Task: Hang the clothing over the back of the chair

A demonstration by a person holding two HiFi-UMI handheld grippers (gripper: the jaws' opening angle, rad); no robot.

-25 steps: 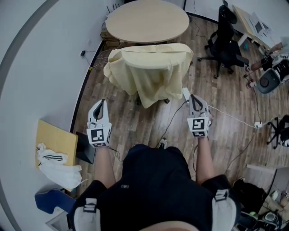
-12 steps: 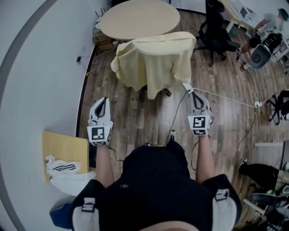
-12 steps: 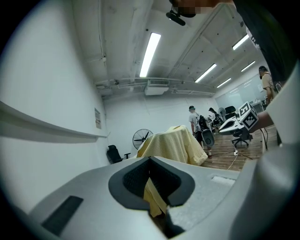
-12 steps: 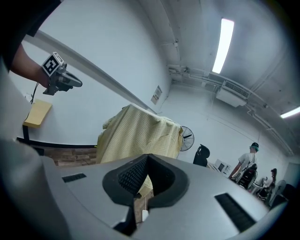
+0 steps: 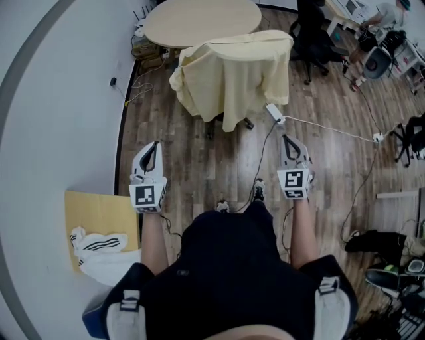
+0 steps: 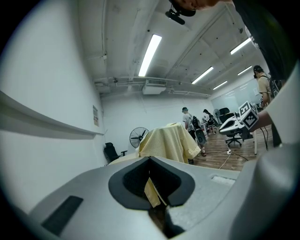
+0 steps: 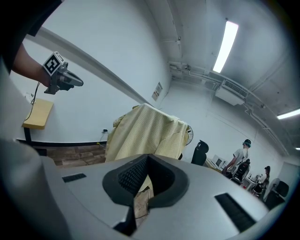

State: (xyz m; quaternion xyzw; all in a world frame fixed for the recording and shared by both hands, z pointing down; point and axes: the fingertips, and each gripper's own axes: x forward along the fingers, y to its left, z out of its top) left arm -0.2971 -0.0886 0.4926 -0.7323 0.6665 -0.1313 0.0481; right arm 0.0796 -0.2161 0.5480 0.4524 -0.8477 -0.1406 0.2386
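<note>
Yellow clothing over chair back

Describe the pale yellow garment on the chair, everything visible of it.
The pale yellow garment looks like a light, finely textured shirt. It hangs draped over the back of a chair, covering it almost wholly; only the dark wheeled base shows beneath. Its top lies flat along the backrest, a sleeve bunches at the head view's left, and the hem falls in loose folds. It stands beside a round wooden table.
</note>
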